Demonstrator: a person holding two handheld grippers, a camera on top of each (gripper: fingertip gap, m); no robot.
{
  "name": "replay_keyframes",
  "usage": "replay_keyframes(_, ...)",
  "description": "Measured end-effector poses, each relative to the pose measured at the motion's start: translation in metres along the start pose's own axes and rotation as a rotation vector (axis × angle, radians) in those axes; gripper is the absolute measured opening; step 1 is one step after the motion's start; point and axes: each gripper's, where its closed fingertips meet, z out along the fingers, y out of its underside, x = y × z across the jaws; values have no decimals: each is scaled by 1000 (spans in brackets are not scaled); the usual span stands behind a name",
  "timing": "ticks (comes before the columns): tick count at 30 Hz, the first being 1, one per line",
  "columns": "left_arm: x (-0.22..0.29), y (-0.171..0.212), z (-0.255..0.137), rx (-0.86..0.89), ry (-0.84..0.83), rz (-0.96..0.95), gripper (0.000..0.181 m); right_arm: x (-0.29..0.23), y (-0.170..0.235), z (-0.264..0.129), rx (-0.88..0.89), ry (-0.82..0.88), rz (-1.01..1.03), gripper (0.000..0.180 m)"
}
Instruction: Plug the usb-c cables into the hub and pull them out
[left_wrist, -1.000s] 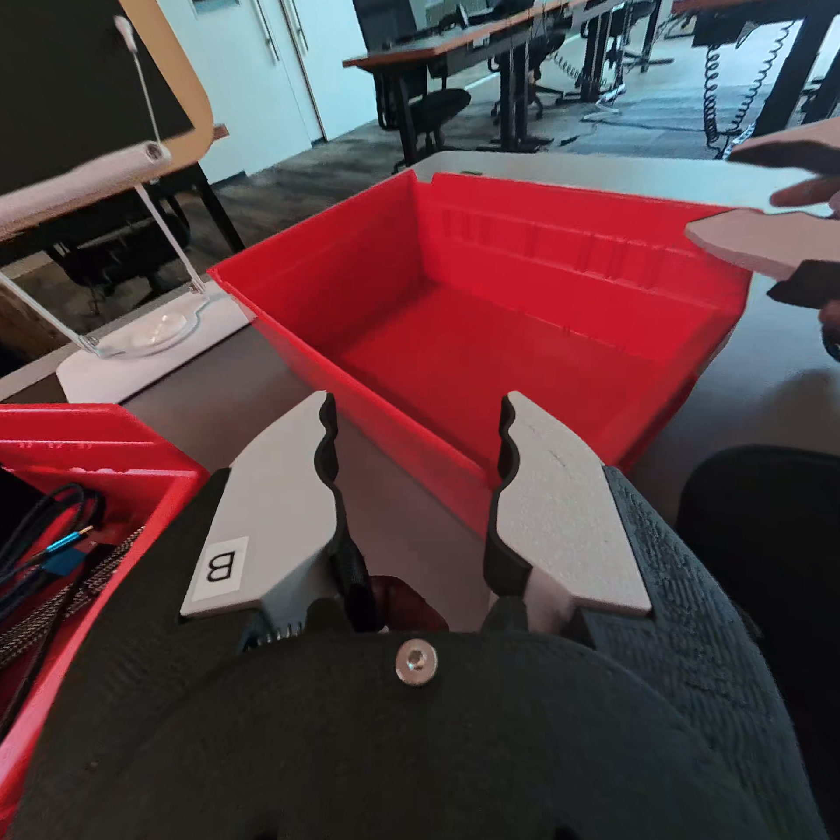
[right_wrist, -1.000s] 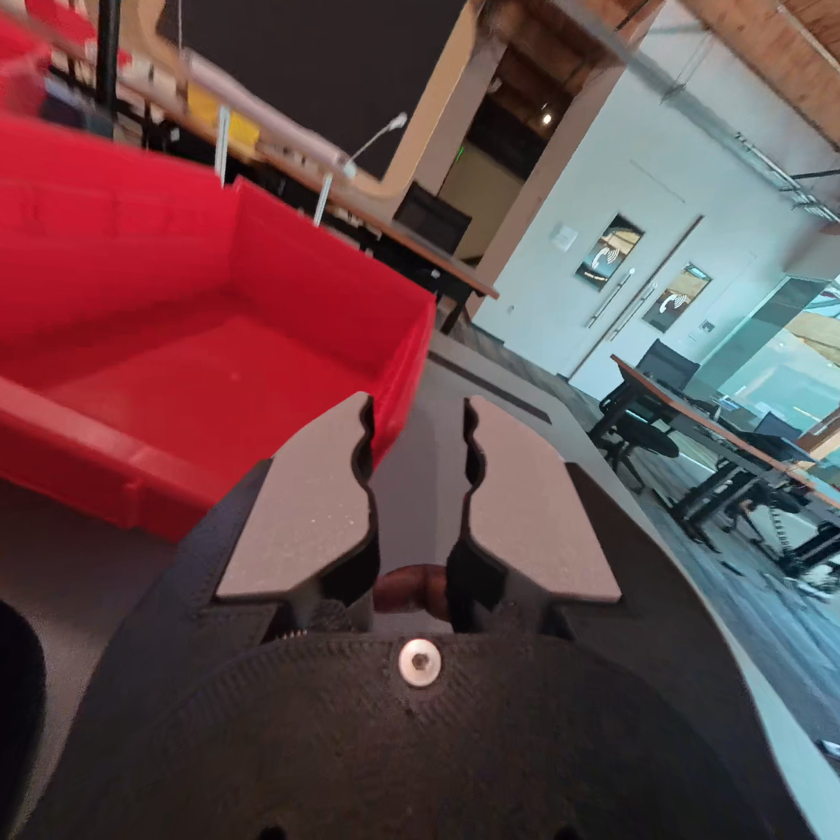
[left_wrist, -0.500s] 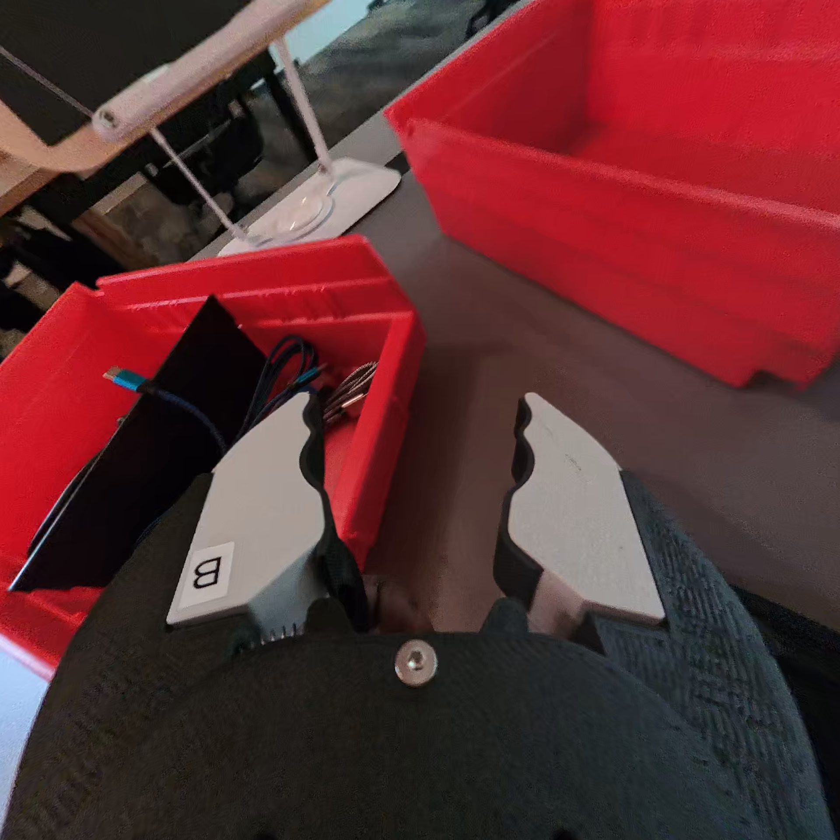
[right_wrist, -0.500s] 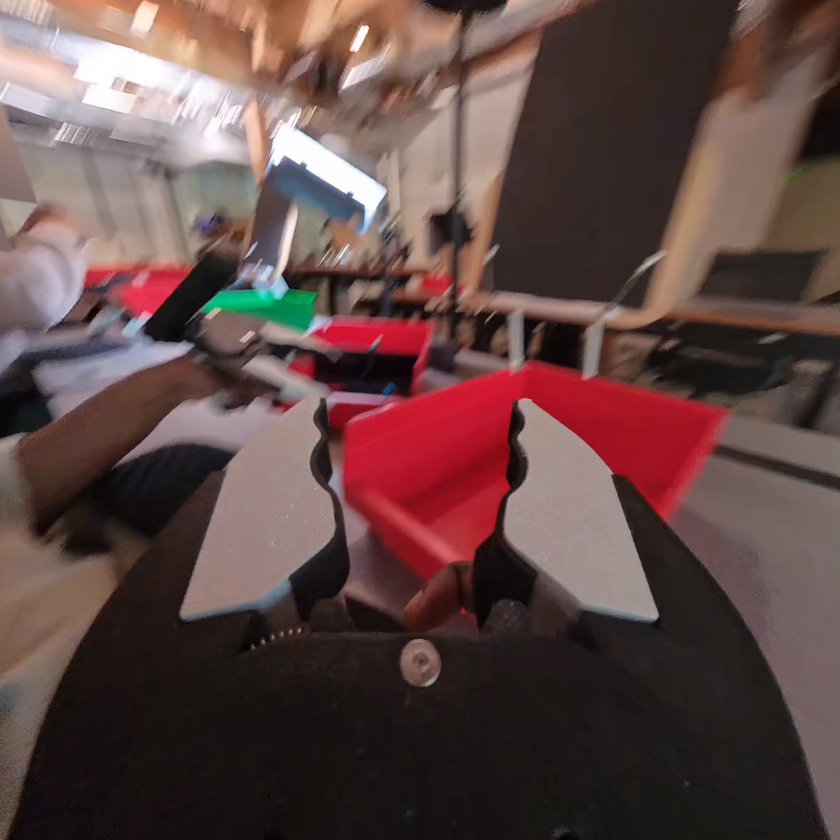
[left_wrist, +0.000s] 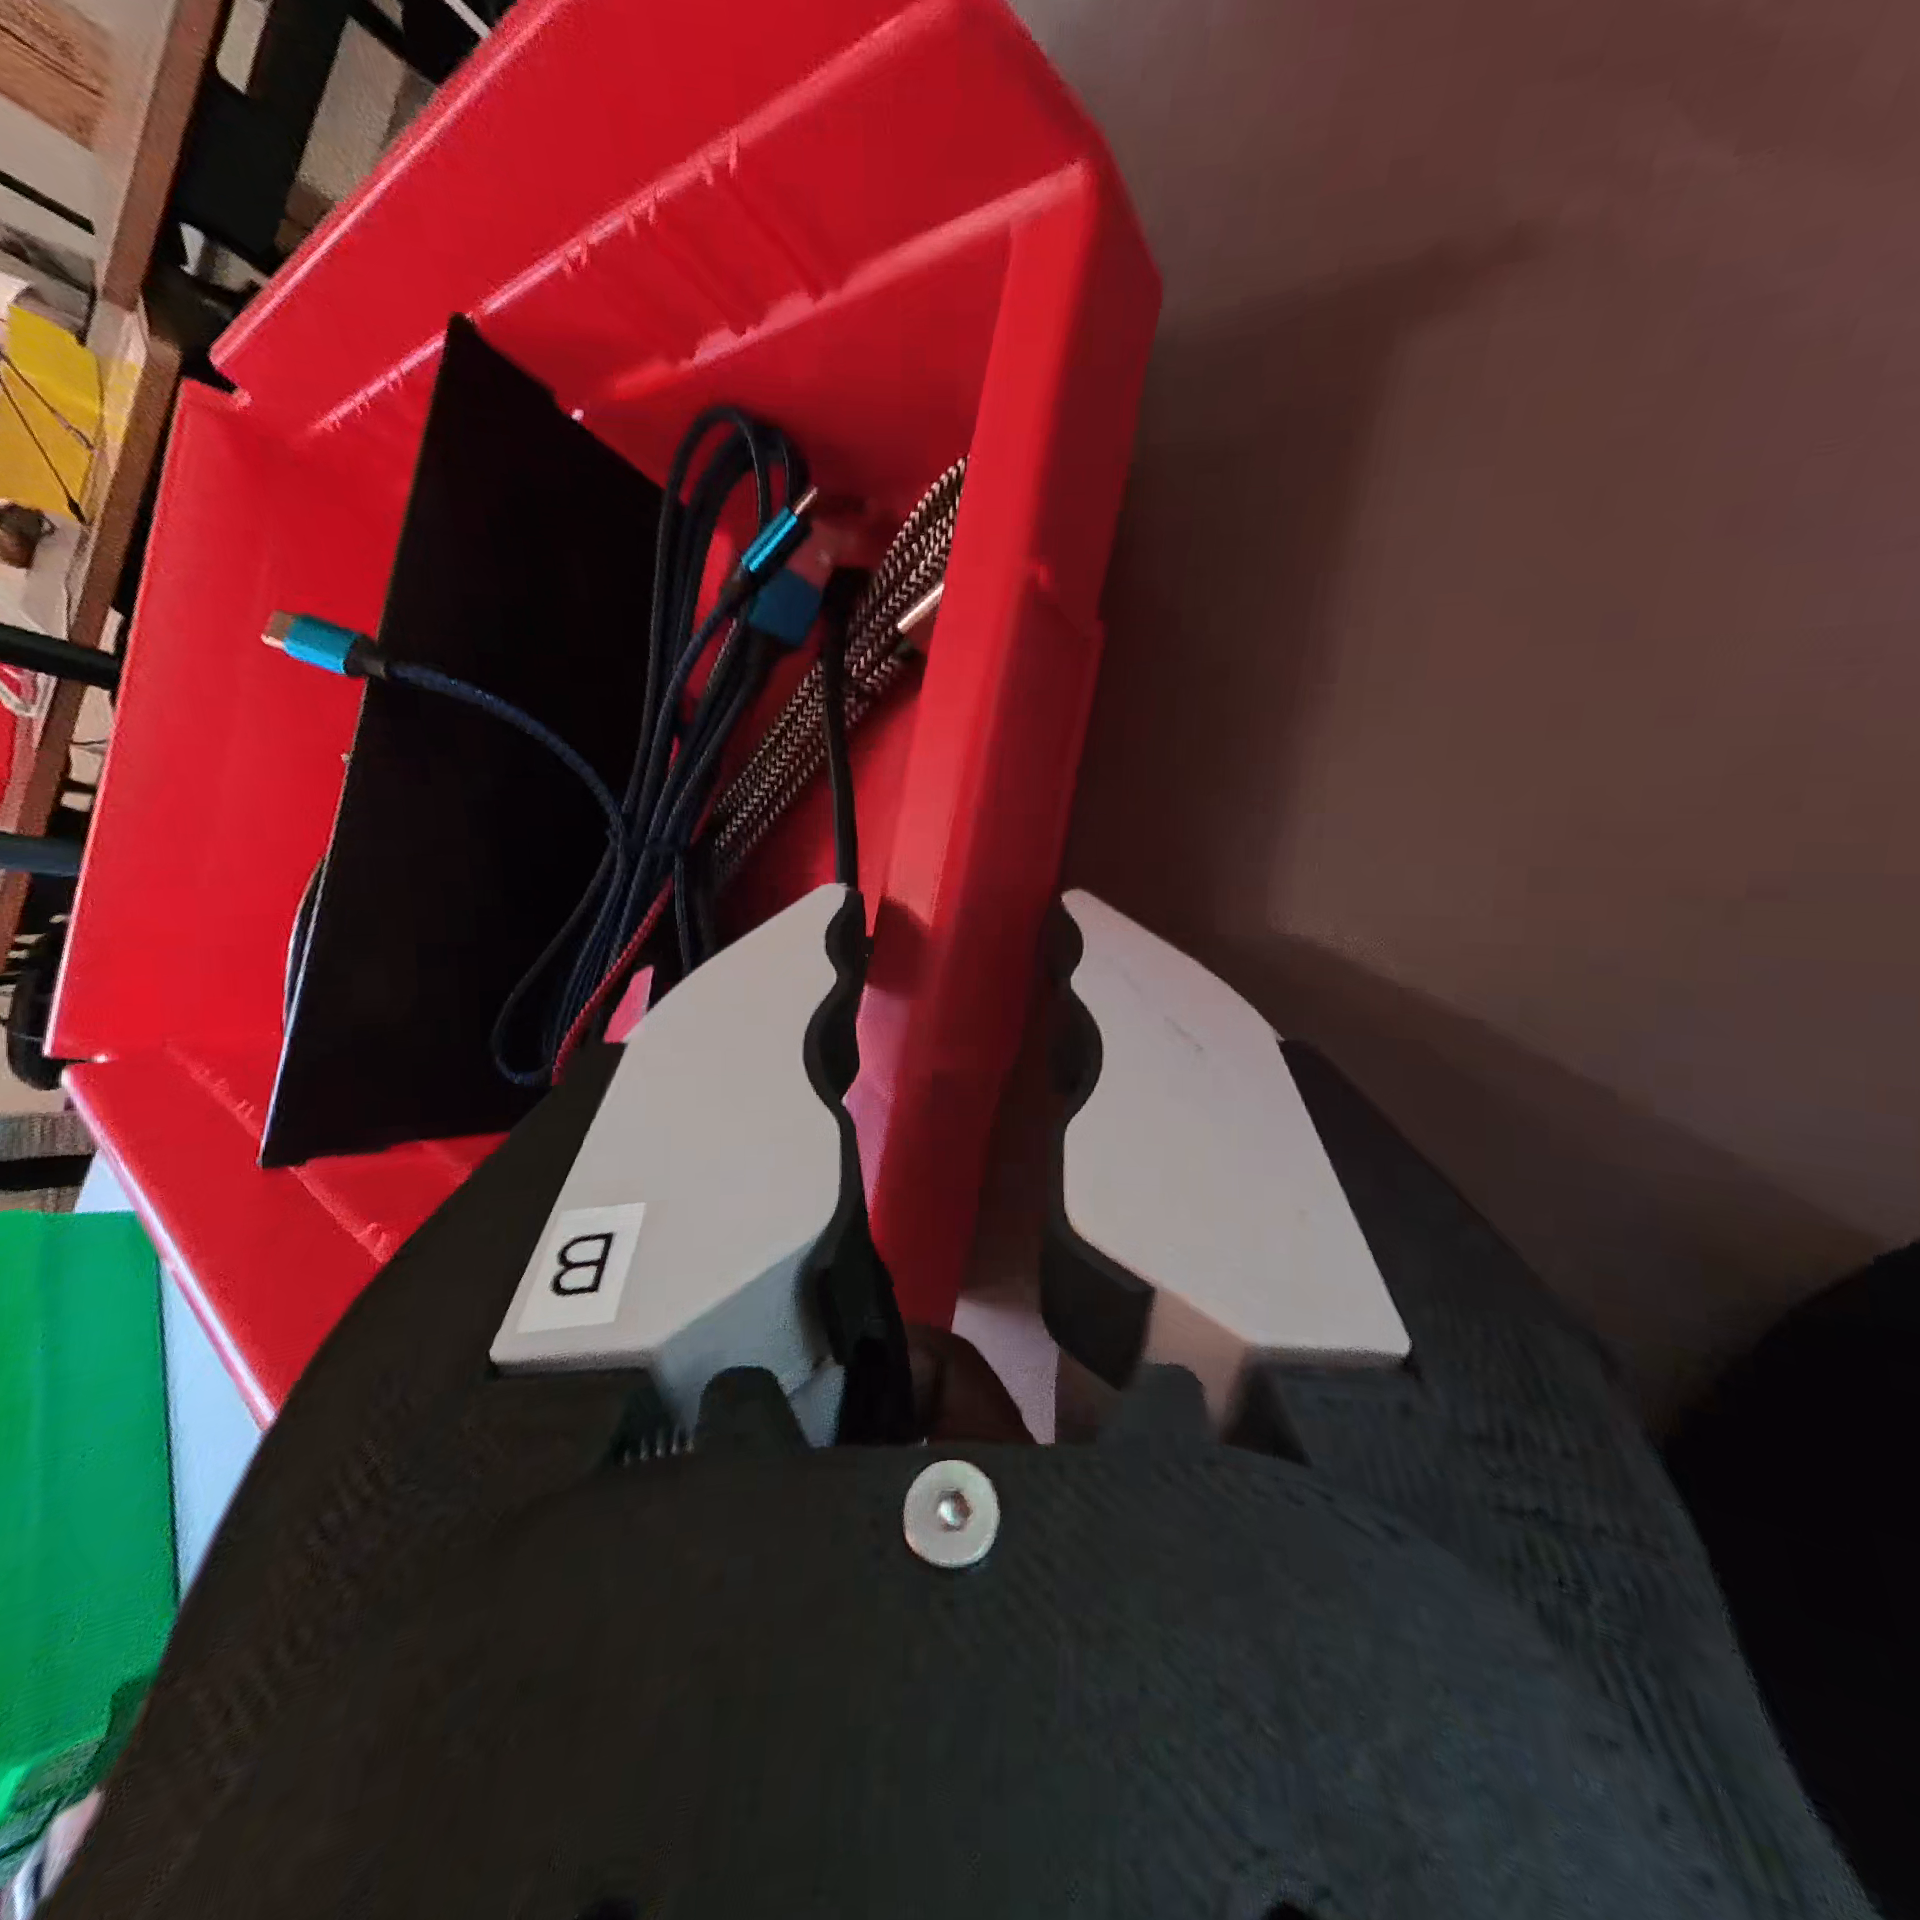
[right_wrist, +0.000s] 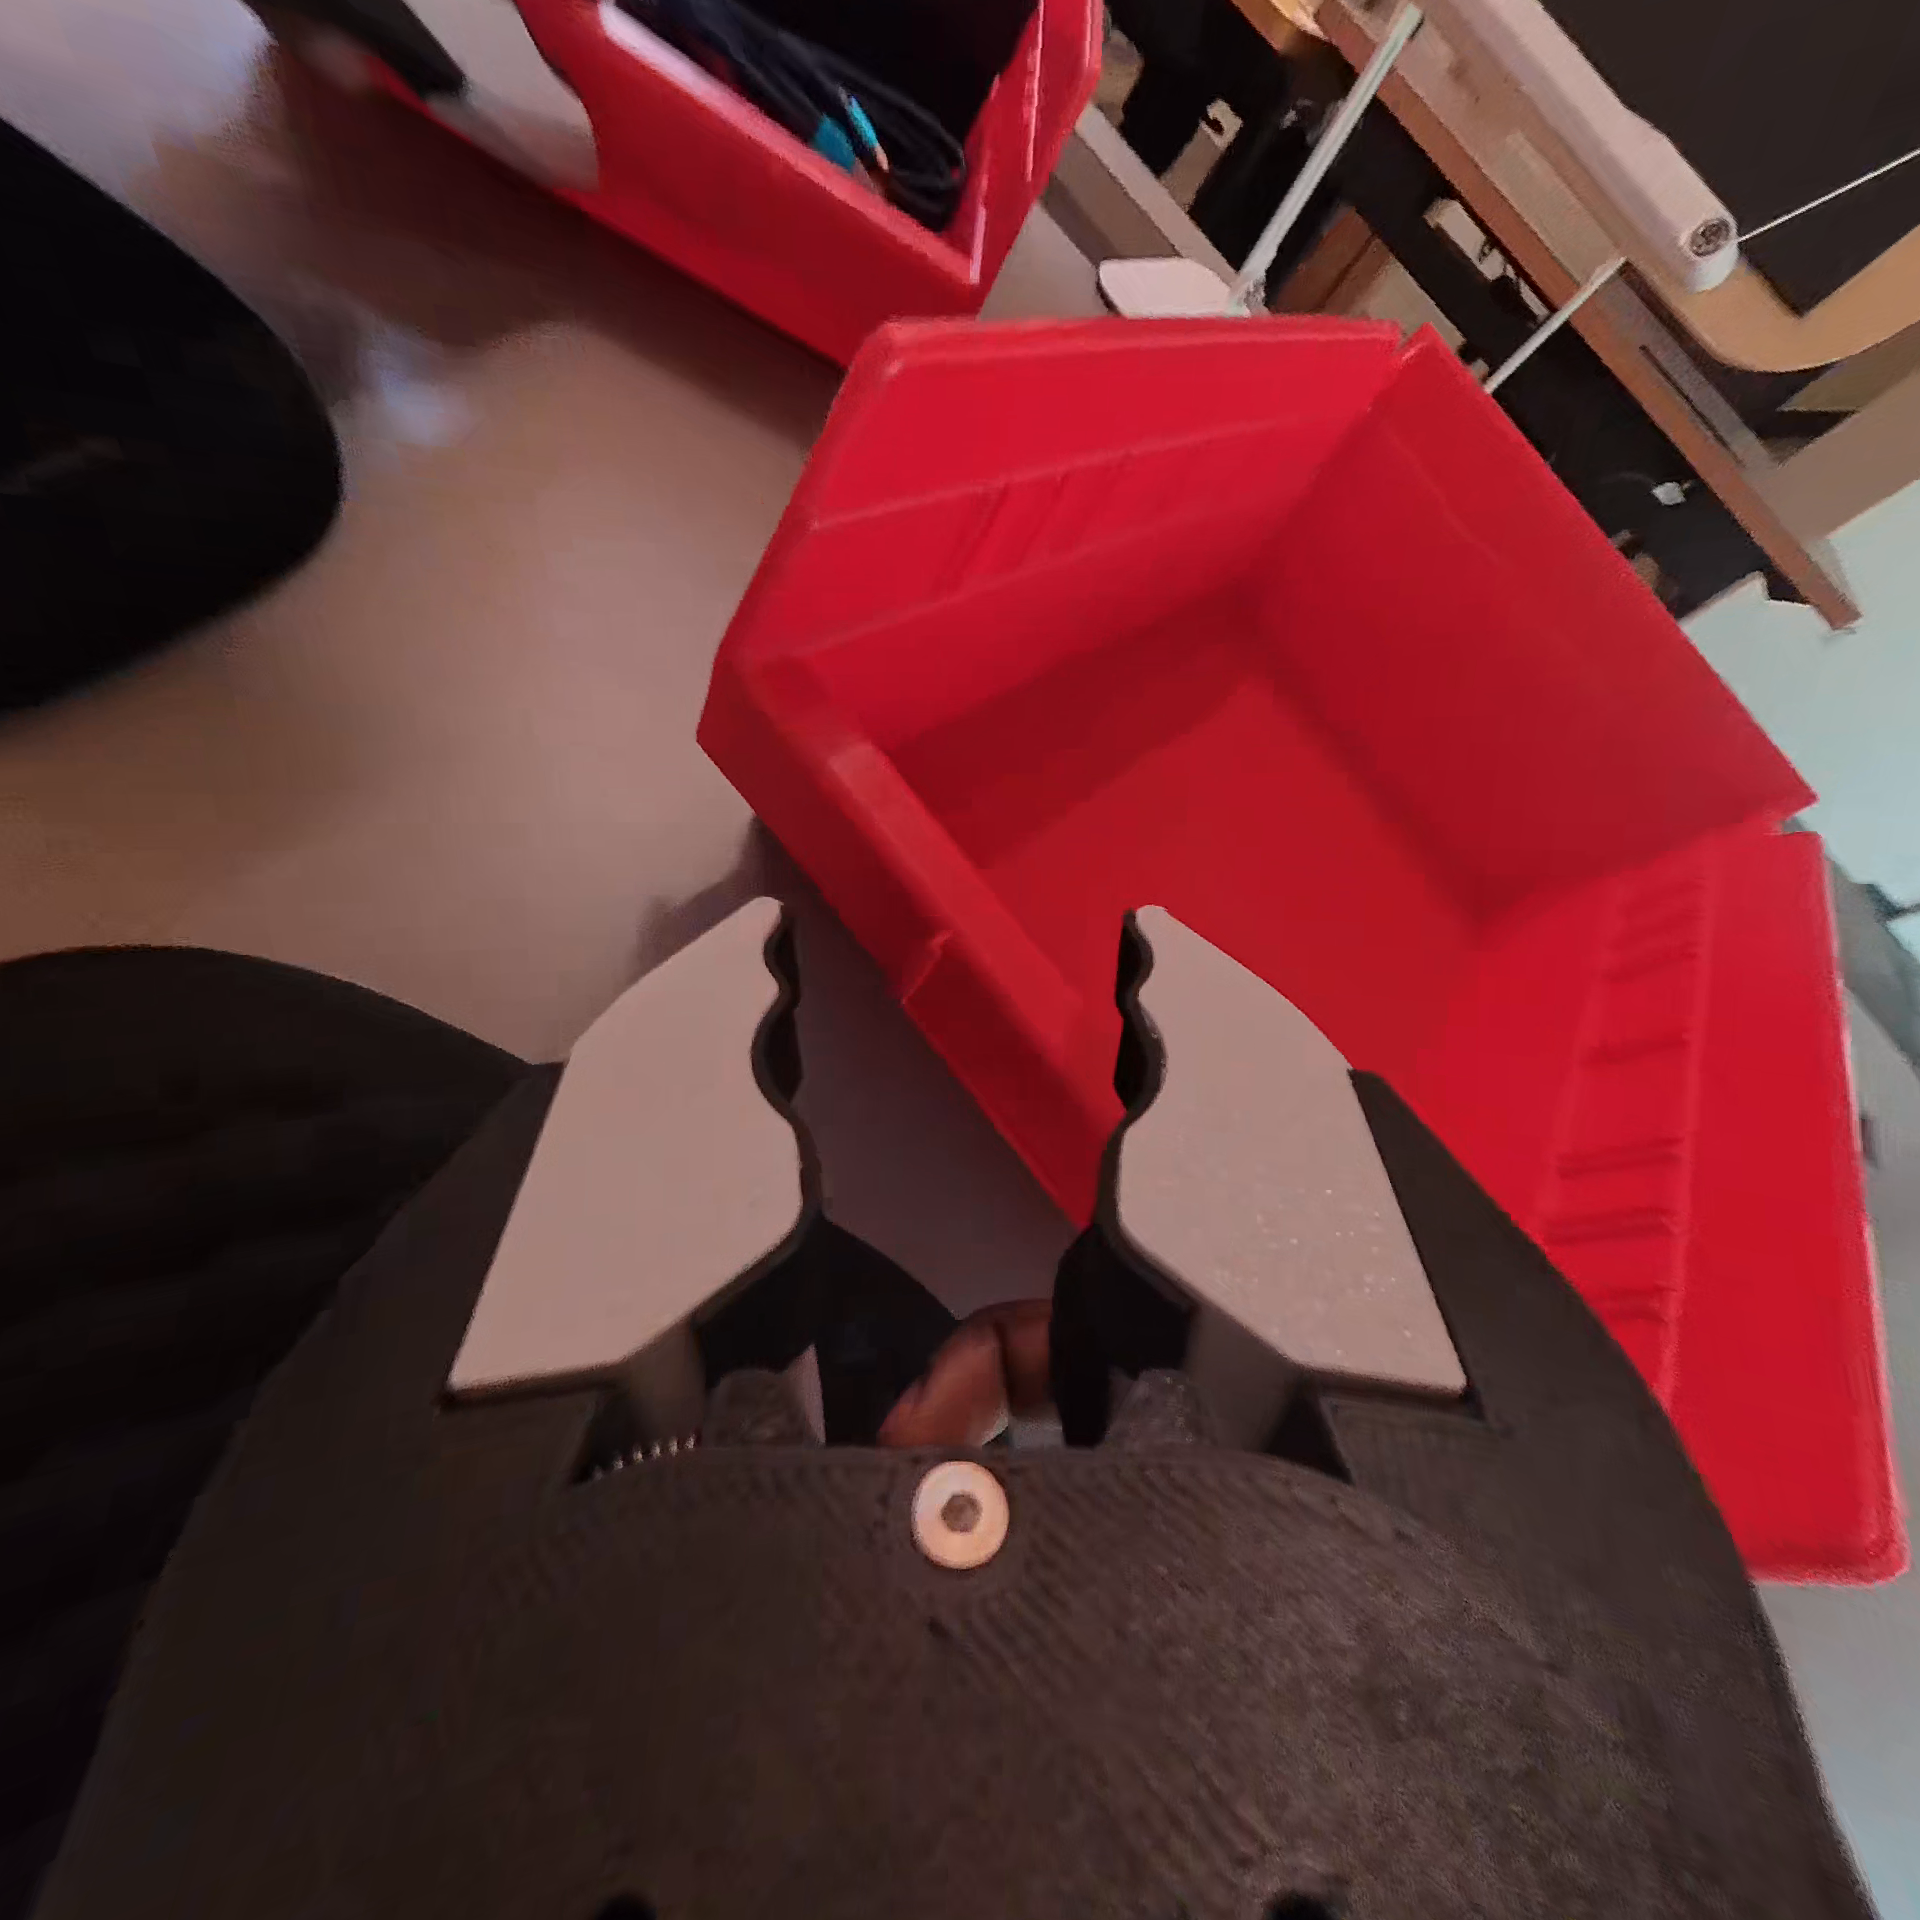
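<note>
Left gripper (left_wrist: 951, 935) had its grey fingers (left_wrist: 717, 1101) apart with nothing between them, just straddling the near wall of the red bin (left_wrist: 1049, 436) that holds the cables. Right gripper (right_wrist: 951, 935) was spread wide too, empty, hanging over the corner of the other red bin (right_wrist: 904, 821), which had nothing in it that I could see.

The usb-c cables (left_wrist: 665, 790) were bunched in the right-hand compartment, next to a black divider panel (left_wrist: 468, 748). One dark blue braided cable (left_wrist: 499, 717) arched over that panel, with its blue metal plug (left_wrist: 307, 644) sticking out into the left side. A second blue plug (left_wrist: 774, 545) sat deeper in the pile beside a chunky black-and-white woven cable (left_wrist: 831, 665). Couldn't spot the hub anywhere, maybe it was behind the divider.

My guess is these were light and floppy, so grabbing mid-cord would've just dragged the whole tangle. The stiff plug shell looked like the spot to pinch, though smooth metal might've slipped. Bins were hard glossy plastic on a smooth brownish table (left_wrist: 1507, 520).
</note>
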Motion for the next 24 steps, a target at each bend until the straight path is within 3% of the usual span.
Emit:
replay_keyframes(4, -4, 17, -10, -31, 32, -26, 35, 5, 12, 6, -77, 76, -95, 43)
replay_keyframes(16, -33, 109, -64, -54, 96, -32, 41, 55, 55, -12, -182, 167, -2, 43)
replay_keyframes(24, -42, 161, -101, -130, 154, -34, 42, 103, 110, -53, -262, 247, -83, 42)
